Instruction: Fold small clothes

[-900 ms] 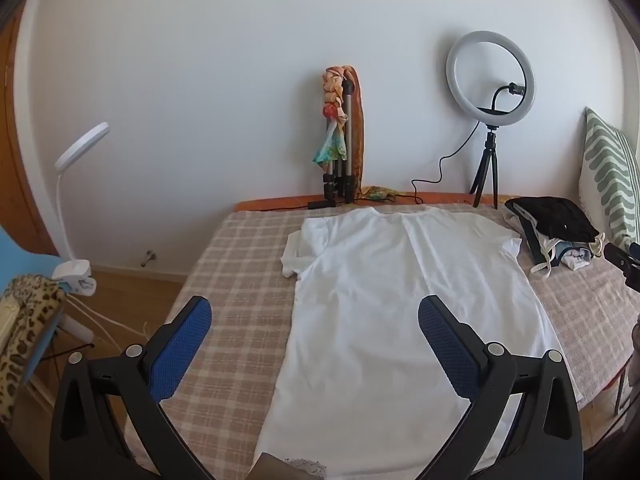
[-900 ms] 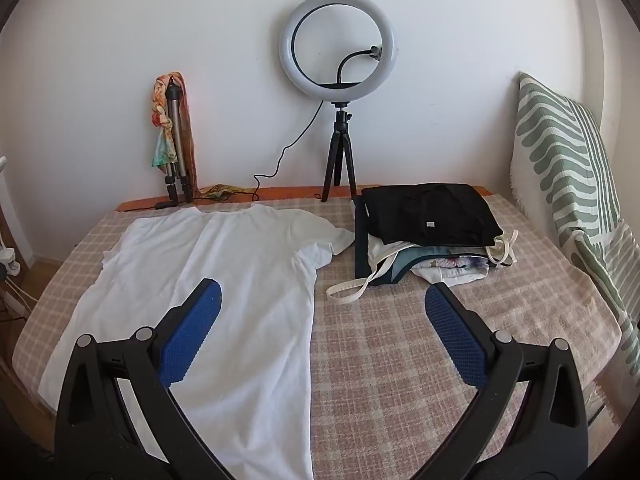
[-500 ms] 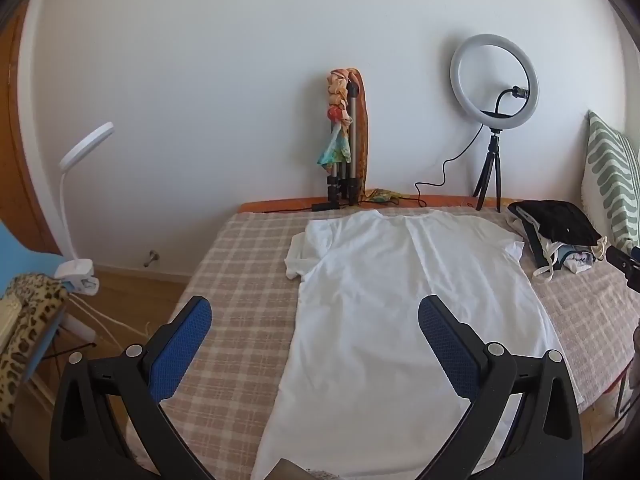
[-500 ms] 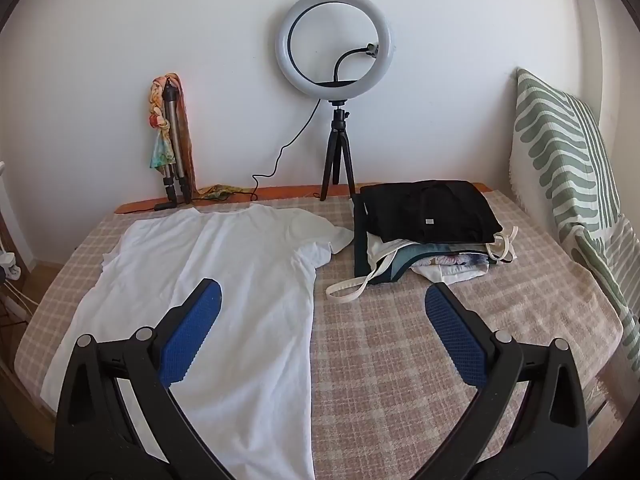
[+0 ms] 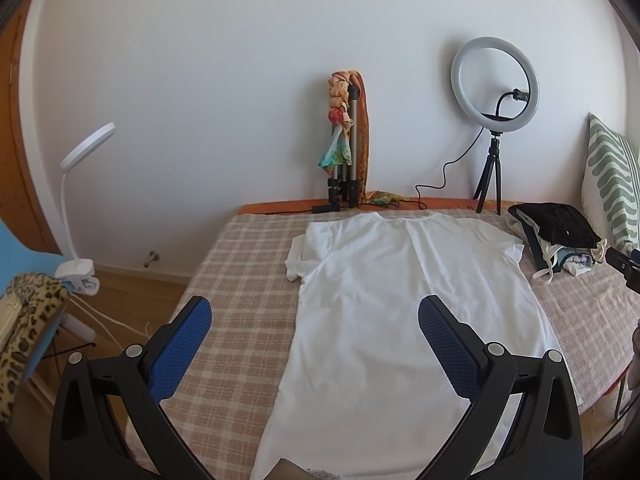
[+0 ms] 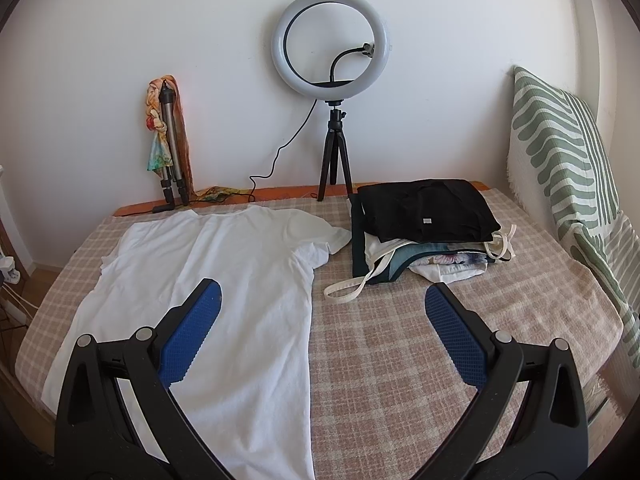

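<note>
A white T-shirt (image 5: pixel 404 304) (image 6: pixel 224 280) lies spread flat on the checked bedcover (image 5: pixel 240 280) (image 6: pixel 400 340), collar toward the wall, one sleeve folded under at the left. My left gripper (image 5: pixel 314 316) hovers open above the shirt's left edge, nothing between its blue pads. My right gripper (image 6: pixel 322 300) hangs open over the shirt's right hem side and the bare cover. Neither touches the cloth. A stack of folded clothes (image 6: pixel 424 228) (image 5: pixel 560 236), black on top, sits at the right.
A ring light on a tripod (image 6: pixel 330 80) (image 5: pixel 494 120) and a folded tripod with a scarf (image 5: pixel 346 140) (image 6: pixel 168 140) stand by the wall. A green-striped pillow (image 6: pixel 560 168) leans at the right. A clip lamp (image 5: pixel 80 200) and a leopard-print item (image 5: pixel 24 320) stand left of the bed.
Both views have drawn back and tilted slightly, so the shirt sits a little lower and farther. The jaws stay wide and the shirt has not moved.
</note>
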Tool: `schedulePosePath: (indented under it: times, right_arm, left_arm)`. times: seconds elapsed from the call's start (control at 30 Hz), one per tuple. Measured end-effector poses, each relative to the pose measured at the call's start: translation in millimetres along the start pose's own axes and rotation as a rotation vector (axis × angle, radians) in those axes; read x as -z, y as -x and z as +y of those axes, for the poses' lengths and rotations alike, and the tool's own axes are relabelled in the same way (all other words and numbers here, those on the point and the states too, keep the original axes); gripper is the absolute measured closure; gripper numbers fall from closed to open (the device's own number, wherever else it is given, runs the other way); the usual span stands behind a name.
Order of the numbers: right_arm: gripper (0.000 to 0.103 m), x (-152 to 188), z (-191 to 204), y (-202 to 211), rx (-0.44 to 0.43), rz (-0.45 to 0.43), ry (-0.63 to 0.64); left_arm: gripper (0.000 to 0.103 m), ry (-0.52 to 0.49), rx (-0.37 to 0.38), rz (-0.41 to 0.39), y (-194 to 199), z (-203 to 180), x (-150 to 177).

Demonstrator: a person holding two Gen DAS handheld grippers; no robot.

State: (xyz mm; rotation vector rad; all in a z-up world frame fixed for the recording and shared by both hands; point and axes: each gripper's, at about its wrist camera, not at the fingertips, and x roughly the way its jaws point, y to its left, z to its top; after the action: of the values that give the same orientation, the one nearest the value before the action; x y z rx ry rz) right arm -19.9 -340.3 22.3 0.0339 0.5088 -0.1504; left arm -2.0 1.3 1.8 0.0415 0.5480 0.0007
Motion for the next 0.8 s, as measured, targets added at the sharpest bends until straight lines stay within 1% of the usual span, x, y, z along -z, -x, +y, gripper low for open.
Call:
schedulePosePath:
  times: [0.8]
  right_arm:
    - [0.0,0.3,0.8,-1.4,-0.001,0.006,-0.005]
  left_arm:
    - [0.0,0.002,0.0,-0.002,1.0,0.8,-1.3]
